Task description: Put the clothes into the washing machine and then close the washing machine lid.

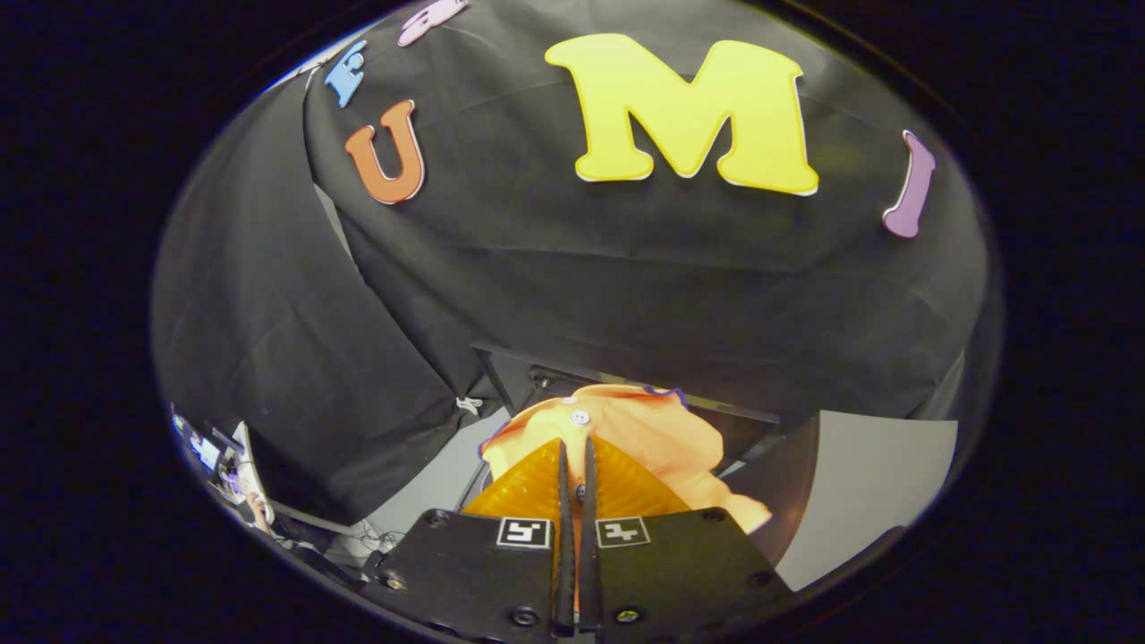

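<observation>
Against the booth's black cloth wall point(268, 313), we see our gripper point(577, 452) pinching an orange garment point(644, 429), its white button point(580, 418) just beyond the fingers.

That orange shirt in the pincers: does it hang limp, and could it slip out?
Probably limp: the orange shirt bunches and drapes in soft folds beyond the gripper. It looks thin, so likely light. The fingers are nearly closed on a fold; a slip seems unlikely, though loose ends may snag.
</observation>
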Demonstrator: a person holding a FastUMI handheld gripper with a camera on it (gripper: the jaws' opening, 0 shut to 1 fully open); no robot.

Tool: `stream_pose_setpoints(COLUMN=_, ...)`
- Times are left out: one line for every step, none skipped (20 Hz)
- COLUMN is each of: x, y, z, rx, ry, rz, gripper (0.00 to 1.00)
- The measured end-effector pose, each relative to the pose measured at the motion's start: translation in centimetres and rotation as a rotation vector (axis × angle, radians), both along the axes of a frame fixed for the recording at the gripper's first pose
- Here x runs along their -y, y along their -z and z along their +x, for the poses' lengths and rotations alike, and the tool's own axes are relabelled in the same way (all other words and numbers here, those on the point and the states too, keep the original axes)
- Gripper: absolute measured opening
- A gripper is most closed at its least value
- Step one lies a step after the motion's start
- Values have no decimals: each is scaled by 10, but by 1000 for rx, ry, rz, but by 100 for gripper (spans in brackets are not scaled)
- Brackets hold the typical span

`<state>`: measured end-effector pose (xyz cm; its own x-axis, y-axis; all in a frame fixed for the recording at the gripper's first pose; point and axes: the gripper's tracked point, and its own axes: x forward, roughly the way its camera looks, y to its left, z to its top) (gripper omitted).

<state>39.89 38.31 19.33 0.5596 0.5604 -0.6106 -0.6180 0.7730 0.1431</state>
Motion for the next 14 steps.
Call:
stream_pose_setpoints(x=-3, y=3, z=0, rx=-5, ry=-2, rz=-5, gripper=6)
stream_pose_setpoints(x=-8, y=7, z=0, rx=-10, ry=-2, rz=-10, gripper=6)
stream_pose_setpoints(x=-12, y=12, z=1, rx=-15, ry=-4, rz=-14, gripper=6)
stream_pose_setpoints(x=-16, y=17, z=3, rx=-21, ry=-3, rz=-16, gripper=6)
stream_pose_setpoints(x=-19, y=24, z=2, rx=-29, ry=-2, rz=-21, gripper=6)
stream_pose_setpoints(x=-22, y=31, z=3, rx=-39, ry=-2, rz=-25, gripper=6)
stream_pose_setpoints(x=-26, y=39, z=2, rx=-51, ry=1, rz=-31, gripper=6)
stream_pose_setpoints(x=-28, y=47, z=3, rx=-61, ry=2, rz=-35, gripper=6)
stream_pose_setpoints(x=-32, y=55, z=3, rx=-70, ry=5, rz=-40, gripper=6)
stream_pose_setpoints(x=-34, y=63, z=3, rx=-81, ry=8, rz=-46, gripper=6)
stream_pose_setpoints(x=-36, y=72, z=2, rx=-93, ry=8, rz=-52, gripper=6)
stream_pose_setpoints(x=-39, y=81, z=2, rx=-110, ry=14, rz=-58, gripper=6)
stream_pose_setpoints(x=-41, y=90, z=1, rx=-126, ry=19, rz=-62, gripper=6)
stream_pose_setpoints(x=-43, y=97, z=2, rx=-137, ry=23, rz=-64, gripper=6)
